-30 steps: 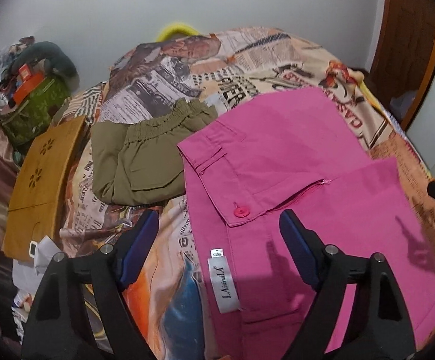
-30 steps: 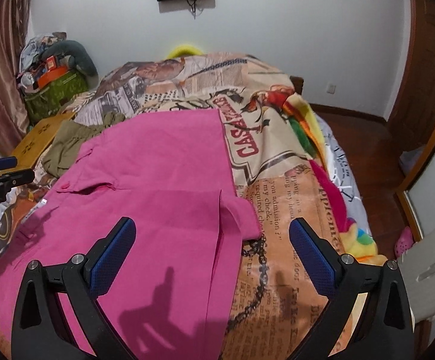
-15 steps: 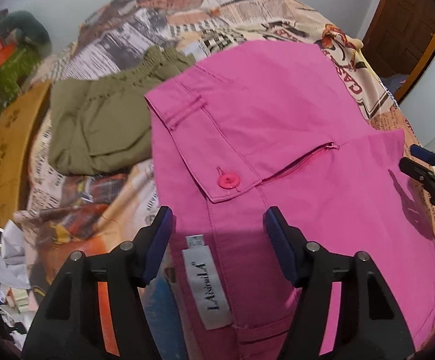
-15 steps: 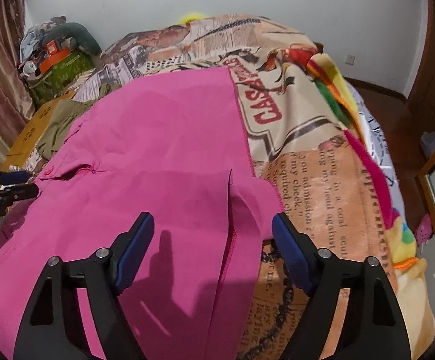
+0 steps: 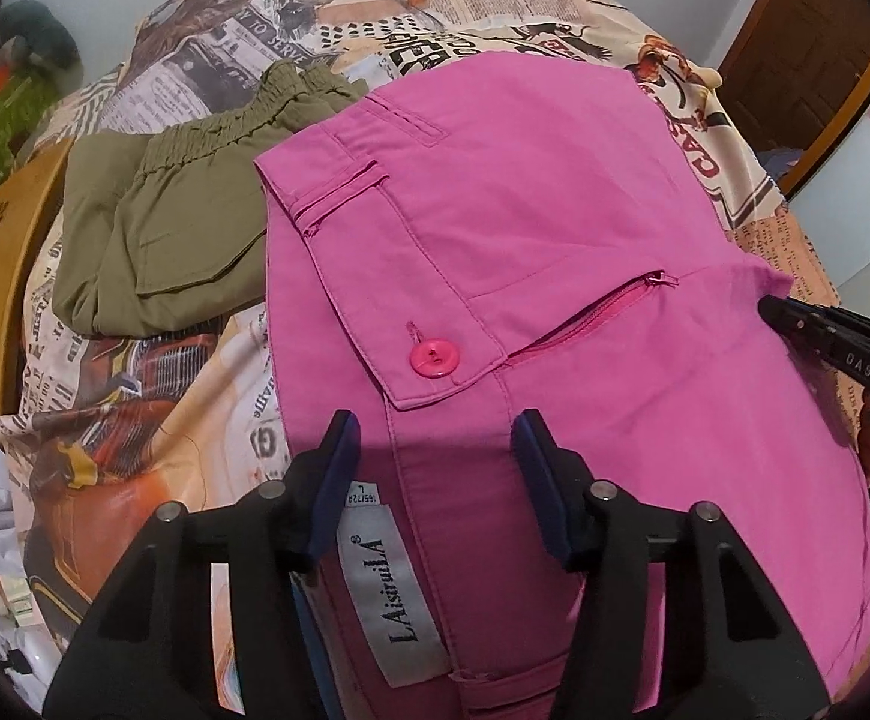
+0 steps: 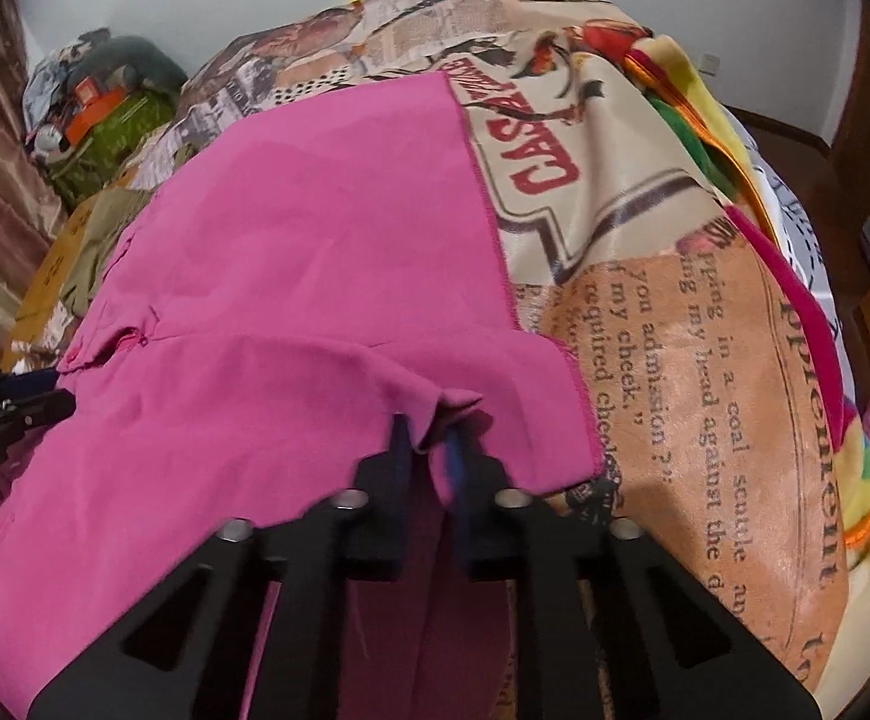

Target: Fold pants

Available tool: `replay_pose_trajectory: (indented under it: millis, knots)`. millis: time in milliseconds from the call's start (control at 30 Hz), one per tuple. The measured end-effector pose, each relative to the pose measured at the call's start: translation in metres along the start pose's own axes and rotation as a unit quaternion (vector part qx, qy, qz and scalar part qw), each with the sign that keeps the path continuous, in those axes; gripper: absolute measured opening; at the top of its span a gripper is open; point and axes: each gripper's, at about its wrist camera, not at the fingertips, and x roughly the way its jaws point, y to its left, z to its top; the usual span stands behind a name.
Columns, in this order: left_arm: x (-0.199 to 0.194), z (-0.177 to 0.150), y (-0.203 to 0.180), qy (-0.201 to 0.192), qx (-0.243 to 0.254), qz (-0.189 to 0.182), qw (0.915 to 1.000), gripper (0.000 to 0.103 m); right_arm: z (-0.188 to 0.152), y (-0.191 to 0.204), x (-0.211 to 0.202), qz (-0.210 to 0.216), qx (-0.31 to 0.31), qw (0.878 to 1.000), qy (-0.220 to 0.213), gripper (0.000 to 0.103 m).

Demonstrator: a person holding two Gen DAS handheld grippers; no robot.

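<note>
Here, left to right across the bed (image 5: 207, 324):
Left hand-held gripper (image 5: 435, 480): jaws closing astride the waistband of the pink pants (image 5: 495, 228), just below the button (image 5: 433, 356); pads not yet pressing.
Pants: spread flat on the bed, waistband at the left, legs running right.
Right hand-held gripper (image 6: 429, 450): pinching a fold of pink cloth at the pants' near edge.
Judgement: both ends nearly secured; the fold likely runs along that left-right axis.

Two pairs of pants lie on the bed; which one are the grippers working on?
The pink pants, with the button, between the closing left gripper jaws; the olive pants with the elastic waistband lie untouched beside them.
</note>
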Motion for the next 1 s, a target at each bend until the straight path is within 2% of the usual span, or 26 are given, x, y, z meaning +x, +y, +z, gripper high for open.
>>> replay_pose_trajectory:
  millis: [233, 267, 300, 467, 600, 767, 900, 1000]
  knots:
    - [0.0, -0.003, 0.002, -0.007, 0.007, 0.013, 0.9999, 0.052, -0.004, -0.002, 0.005, 0.004, 0.008, 1.0, 0.009, 0.005]
    - [0.0, -0.004, 0.002, -0.008, 0.01, 0.029, 0.9995, 0.047, -0.004, 0.0, 0.007, -0.001, 0.005, 1.0, 0.011, 0.005]
    - [0.001, -0.004, 0.003, -0.004, 0.018, 0.05, 0.9986, 0.046, -0.003, 0.0, 0.007, -0.006, 0.005, 1.0, 0.012, 0.005]
    - [0.003, -0.004, 0.011, 0.005, 0.008, 0.036, 0.9993, 0.046, -0.002, 0.004, 0.01, -0.022, -0.006, 1.0, 0.018, 0.005]
    - [0.005, -0.005, 0.004, 0.001, 0.023, 0.052, 0.9984, 0.046, 0.0, 0.006, 0.012, -0.029, -0.01, 0.999, 0.023, 0.005]
    - [-0.002, -0.004, 0.006, 0.01, 0.02, 0.045, 0.9987, 0.046, 0.003, 0.001, -0.012, -0.019, 0.007, 1.0, 0.001, 0.006]
    - [-0.015, 0.0, 0.011, 0.005, 0.013, 0.037, 0.9992, 0.046, 0.003, 0.003, -0.038, -0.055, -0.03, 0.998, -0.029, 0.006]
    - [-0.024, 0.007, 0.016, -0.002, 0.002, 0.021, 0.9998, 0.046, 0.005, -0.001, -0.053, -0.061, -0.034, 0.997, -0.044, 0.006]
